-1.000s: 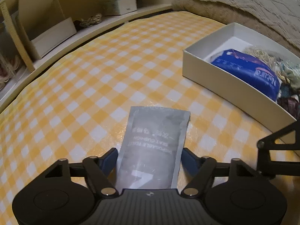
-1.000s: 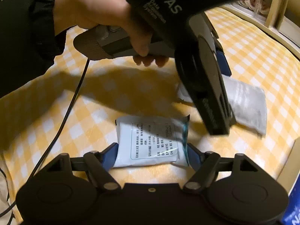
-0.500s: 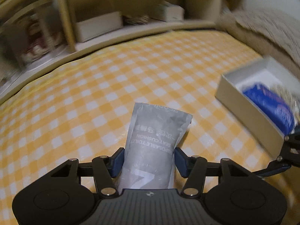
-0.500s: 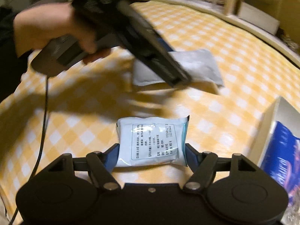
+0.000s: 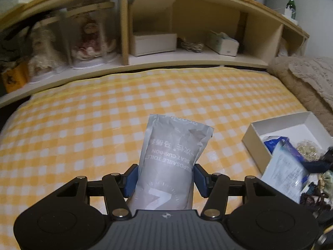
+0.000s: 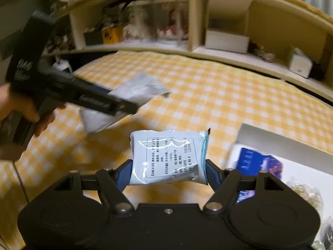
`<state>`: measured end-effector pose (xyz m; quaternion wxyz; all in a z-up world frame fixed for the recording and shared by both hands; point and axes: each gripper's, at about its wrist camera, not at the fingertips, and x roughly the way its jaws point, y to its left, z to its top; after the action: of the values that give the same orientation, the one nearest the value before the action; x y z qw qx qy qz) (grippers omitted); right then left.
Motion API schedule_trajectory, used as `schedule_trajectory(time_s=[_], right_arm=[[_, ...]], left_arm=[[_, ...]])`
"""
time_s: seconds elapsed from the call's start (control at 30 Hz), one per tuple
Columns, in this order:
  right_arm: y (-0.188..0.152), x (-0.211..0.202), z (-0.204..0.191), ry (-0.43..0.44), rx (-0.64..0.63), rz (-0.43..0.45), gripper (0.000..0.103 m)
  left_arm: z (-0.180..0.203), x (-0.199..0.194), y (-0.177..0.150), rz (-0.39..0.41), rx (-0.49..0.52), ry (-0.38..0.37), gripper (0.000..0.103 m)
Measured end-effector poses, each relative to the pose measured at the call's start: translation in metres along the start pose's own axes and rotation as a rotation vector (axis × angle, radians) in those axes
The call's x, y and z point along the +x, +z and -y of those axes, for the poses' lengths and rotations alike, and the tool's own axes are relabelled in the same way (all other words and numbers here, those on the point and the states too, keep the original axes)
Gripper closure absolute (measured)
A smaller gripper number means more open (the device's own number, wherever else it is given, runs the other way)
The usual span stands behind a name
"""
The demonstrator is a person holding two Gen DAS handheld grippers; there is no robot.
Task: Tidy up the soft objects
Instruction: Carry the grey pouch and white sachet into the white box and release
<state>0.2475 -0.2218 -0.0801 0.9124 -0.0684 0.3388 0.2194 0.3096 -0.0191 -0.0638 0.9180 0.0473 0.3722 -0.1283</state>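
Observation:
My left gripper [image 5: 165, 180] is shut on a grey pouch [image 5: 170, 162] printed "disposable toilet seat cushion" and holds it lifted above the yellow checked bedspread [image 5: 104, 129]. My right gripper [image 6: 168, 174] is shut on a pale blue wipes packet [image 6: 169, 158], also lifted. That packet shows at the right of the left wrist view [image 5: 284, 170], near the white box [image 5: 256, 148]. The left gripper and grey pouch [image 6: 137, 91] show at the left of the right wrist view. The box [image 6: 281, 143] holds a blue packet [image 6: 258, 164] and tangled soft items.
A wooden shelf unit [image 5: 166, 58] runs along the far edge of the bed, with a white box [image 5: 154, 42], a tissue box [image 5: 222, 42] and dolls. A beige blanket [image 5: 308, 79] lies at the right. A hand [image 6: 27, 112] holds the left gripper.
Both grippers have closed on their packets and lifted them off the bedspread. Both views have tilted up toward the shelves, and the right gripper's packet has moved toward the white box.

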Motion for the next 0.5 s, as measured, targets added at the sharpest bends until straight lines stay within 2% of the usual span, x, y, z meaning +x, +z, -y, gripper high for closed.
schedule_trajectory(time_s=[0.2, 0.5], right_arm=[[0.001, -0.029, 0.007, -0.034, 0.055, 0.061, 0.030], [0.002, -0.070, 0.031, -0.085, 0.141, 0.152, 0.030]], left_arm=[[0.004, -0.025, -0.010, 0.031, -0.054, 0.051, 0.046], [0.035, -0.067, -0.002, 0.127, -0.076, 0.013, 0.046]])
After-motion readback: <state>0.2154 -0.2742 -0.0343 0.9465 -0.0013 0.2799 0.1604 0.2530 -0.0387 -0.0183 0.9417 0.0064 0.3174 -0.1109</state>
